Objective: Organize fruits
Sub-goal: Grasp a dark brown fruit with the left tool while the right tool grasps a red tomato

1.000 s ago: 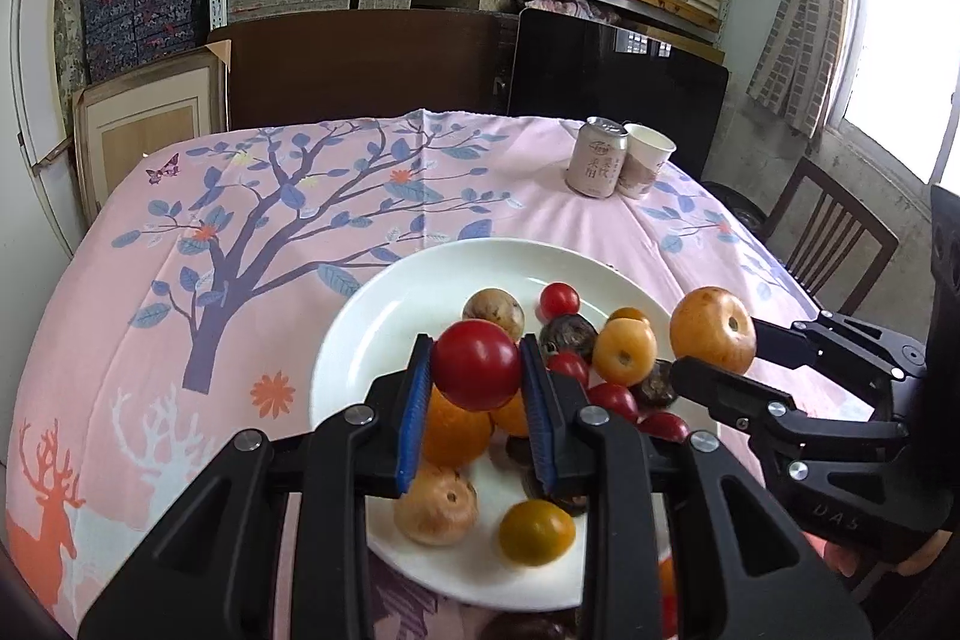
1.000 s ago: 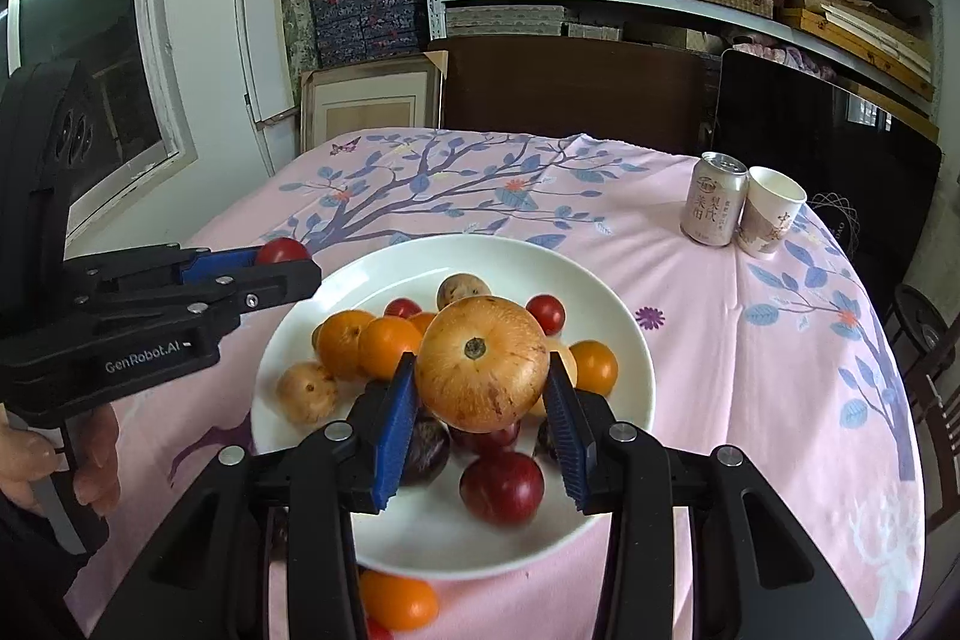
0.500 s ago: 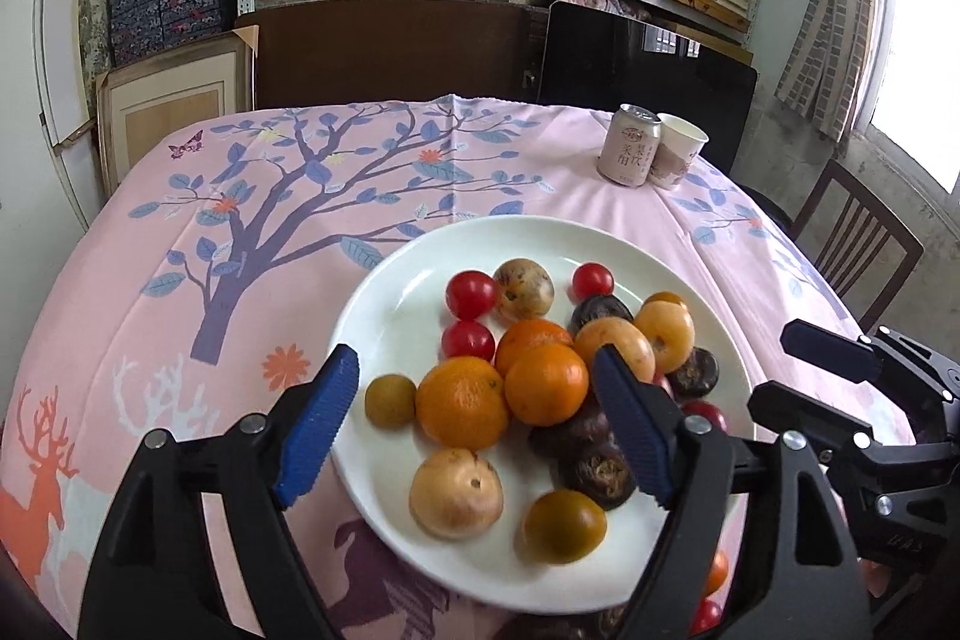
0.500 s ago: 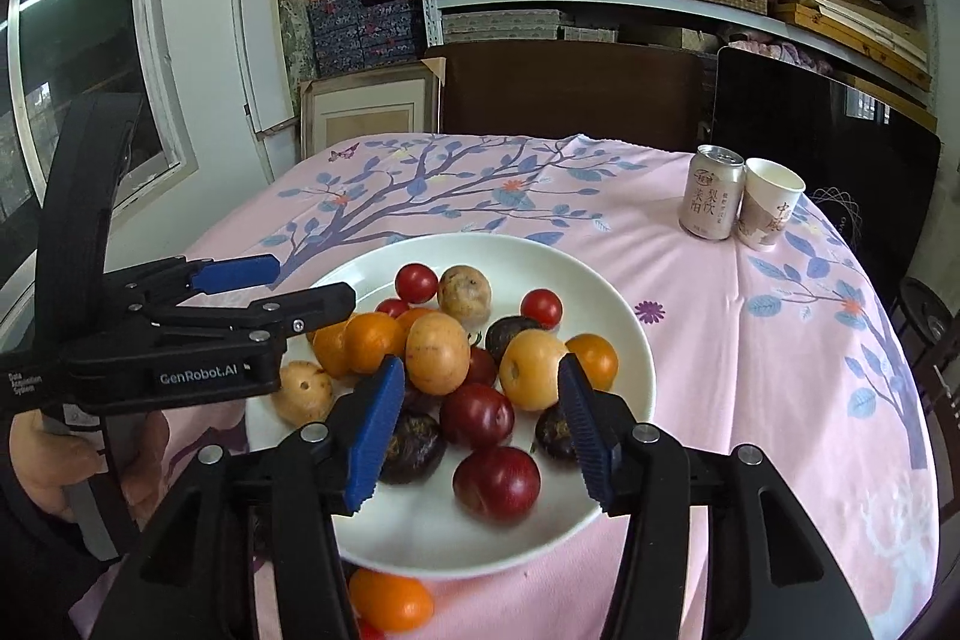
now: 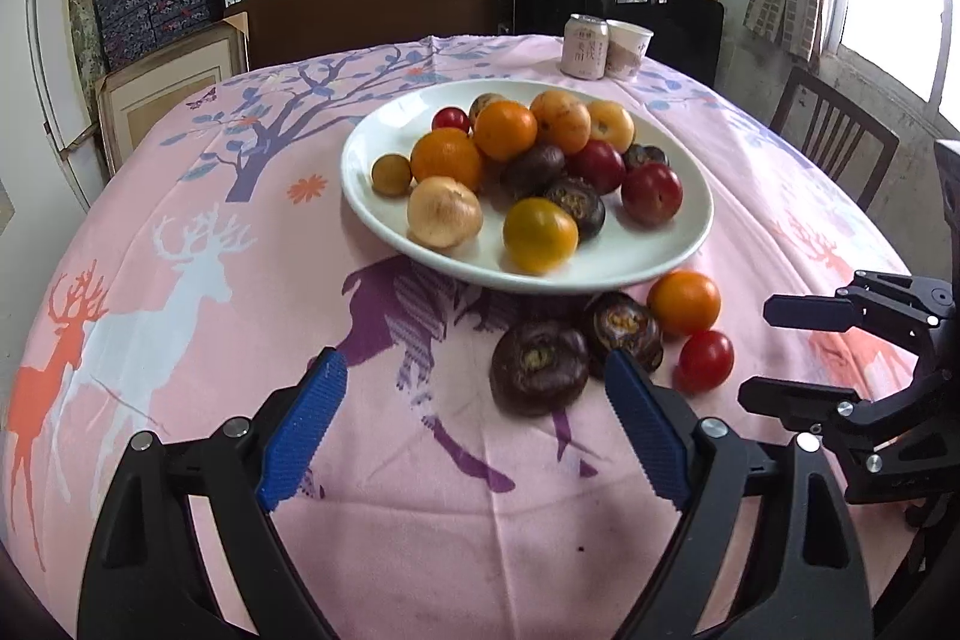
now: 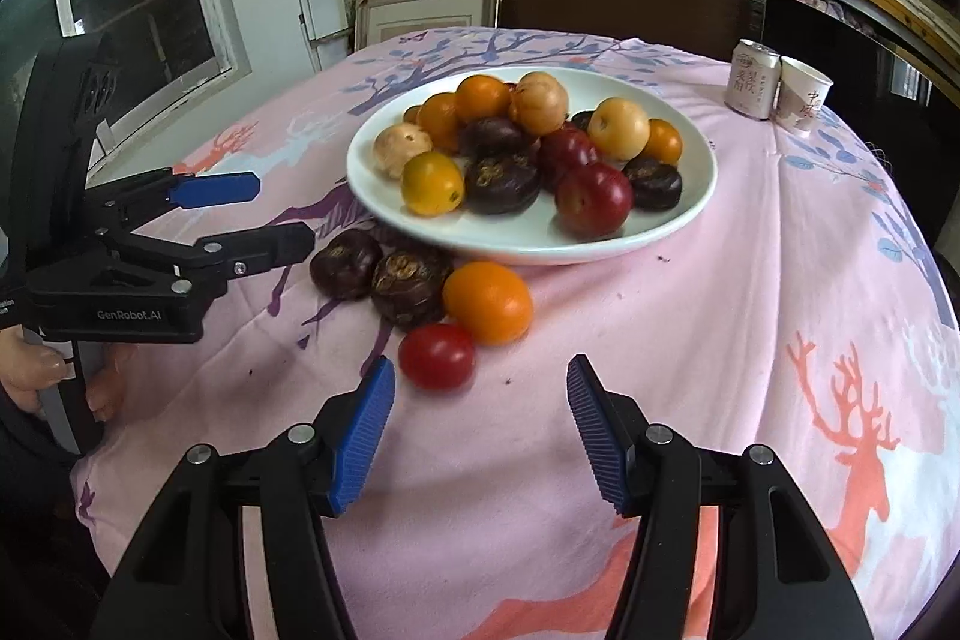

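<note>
A white plate (image 5: 630,268) (image 6: 690,214) holds several oranges, red, dark purple and tan fruits. On the cloth in front of it lie two dark purple fruits (image 5: 538,367) (image 6: 410,287), an orange (image 5: 683,302) (image 6: 487,302) and a small red tomato (image 5: 706,360) (image 6: 437,355). My left gripper (image 5: 474,424) is open and empty, low over the cloth, just short of the dark fruits; it also shows in the right wrist view (image 6: 264,214). My right gripper (image 6: 480,430) is open and empty, near the tomato; it also shows in the left wrist view (image 5: 792,349).
A drink can (image 5: 583,45) (image 6: 751,79) and a paper cup (image 5: 627,48) (image 6: 804,95) stand at the table's far side. A wooden chair (image 5: 834,136) stands to the right. Shelves with boxes fill the back wall. The pink patterned tablecloth (image 5: 180,280) covers the round table.
Both grippers let go of their fruits onto the plate, opened, and drew back toward the near table edge. The loose fruits in front of the plate have come into view.
</note>
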`<state>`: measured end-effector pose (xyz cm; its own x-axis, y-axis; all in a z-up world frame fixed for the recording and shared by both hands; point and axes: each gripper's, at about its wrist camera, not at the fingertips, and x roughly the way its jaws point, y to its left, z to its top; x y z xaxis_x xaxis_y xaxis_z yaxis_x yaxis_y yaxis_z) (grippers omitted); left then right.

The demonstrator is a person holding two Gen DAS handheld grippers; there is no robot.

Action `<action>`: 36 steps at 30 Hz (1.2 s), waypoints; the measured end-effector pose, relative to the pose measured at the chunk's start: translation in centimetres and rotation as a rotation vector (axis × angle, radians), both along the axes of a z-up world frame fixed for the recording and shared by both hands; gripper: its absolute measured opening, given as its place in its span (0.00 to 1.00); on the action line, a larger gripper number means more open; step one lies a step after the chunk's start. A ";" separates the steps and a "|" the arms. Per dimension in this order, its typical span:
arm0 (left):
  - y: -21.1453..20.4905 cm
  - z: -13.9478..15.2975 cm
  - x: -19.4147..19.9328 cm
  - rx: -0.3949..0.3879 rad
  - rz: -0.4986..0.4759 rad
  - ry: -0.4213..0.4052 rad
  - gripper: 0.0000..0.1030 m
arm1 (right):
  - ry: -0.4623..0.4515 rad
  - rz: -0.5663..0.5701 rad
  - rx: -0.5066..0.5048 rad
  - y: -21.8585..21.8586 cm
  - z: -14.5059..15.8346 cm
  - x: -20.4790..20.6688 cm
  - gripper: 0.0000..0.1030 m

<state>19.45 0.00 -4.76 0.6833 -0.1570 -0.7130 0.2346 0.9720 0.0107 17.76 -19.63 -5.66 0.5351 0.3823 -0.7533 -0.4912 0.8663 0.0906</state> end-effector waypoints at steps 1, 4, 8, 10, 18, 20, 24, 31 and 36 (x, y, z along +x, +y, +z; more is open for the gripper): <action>-0.2 -0.1 -0.2 0.014 0.001 -0.003 0.83 | 0.007 0.005 -0.006 0.4 -0.2 -0.1 0.59; -0.4 -0.1 -0.4 0.037 -0.001 -0.020 0.83 | 0.031 0.004 -0.006 1.5 -0.5 0.2 0.57; -0.5 -0.1 -0.3 0.036 -0.003 -0.016 0.83 | 0.096 0.005 0.004 2.4 -1.4 1.3 0.44; -0.3 -0.1 -0.2 0.029 -0.001 -0.014 0.83 | 0.103 -0.003 0.009 2.5 -1.4 1.6 0.41; -0.2 -0.1 0.0 0.018 -0.003 -0.008 0.83 | 0.092 -0.014 0.008 2.3 -1.3 1.1 0.31; -0.2 -0.2 0.1 0.017 -0.004 -0.002 0.83 | 0.078 -0.014 0.004 2.1 -1.2 0.6 0.31; -0.5 -0.3 0.1 0.027 -0.011 0.001 0.83 | 0.032 -0.034 -0.012 1.3 -0.8 -0.6 0.31; -2.3 -0.9 0.0 0.096 -0.094 0.027 0.73 | 0.040 -0.089 0.012 -1.2 -1.1 -1.3 0.31; -2.9 -1.4 0.4 0.131 -0.112 0.042 0.66 | 0.048 -0.088 0.026 -1.3 -1.1 -1.2 0.31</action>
